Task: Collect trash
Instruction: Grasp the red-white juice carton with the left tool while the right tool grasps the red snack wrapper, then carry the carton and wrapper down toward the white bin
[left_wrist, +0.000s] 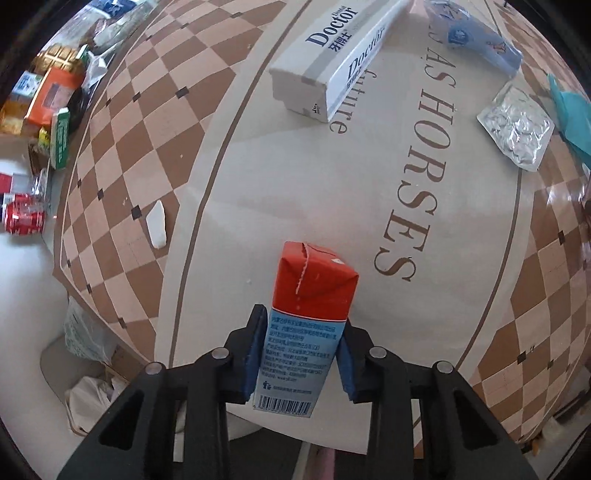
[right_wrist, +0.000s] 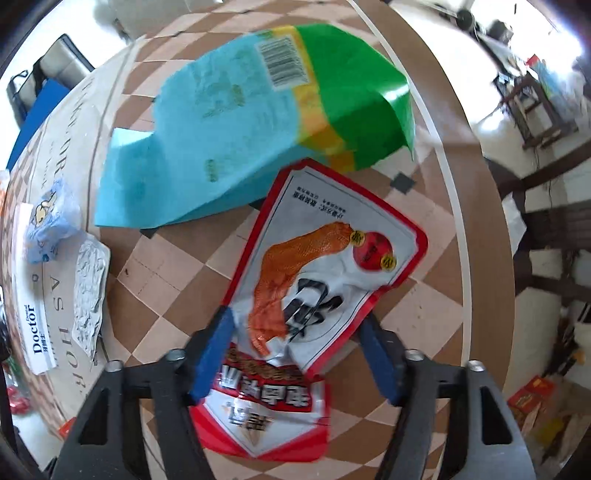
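Note:
In the left wrist view my left gripper (left_wrist: 301, 354) is shut on a red and blue drink carton (left_wrist: 306, 325), held upright over the near part of the round table (left_wrist: 258, 177). In the right wrist view my right gripper (right_wrist: 295, 354) is open, its blue pads either side of a red and white snack wrapper (right_wrist: 317, 280) that lies flat on the table; whether the pads touch it I cannot tell. A blue and green bag (right_wrist: 240, 125) lies just beyond the wrapper.
A white Doctor toothpaste box (left_wrist: 332, 62) (right_wrist: 33, 295), a foil blister pack (left_wrist: 517, 129) (right_wrist: 88, 291), a crumpled blue wrapper (left_wrist: 476, 37) (right_wrist: 55, 221) and a white scrap (left_wrist: 157, 225) lie on the table. Beyond its left edge are boxes, a red can (left_wrist: 24, 218) and plastic bags (left_wrist: 88, 395).

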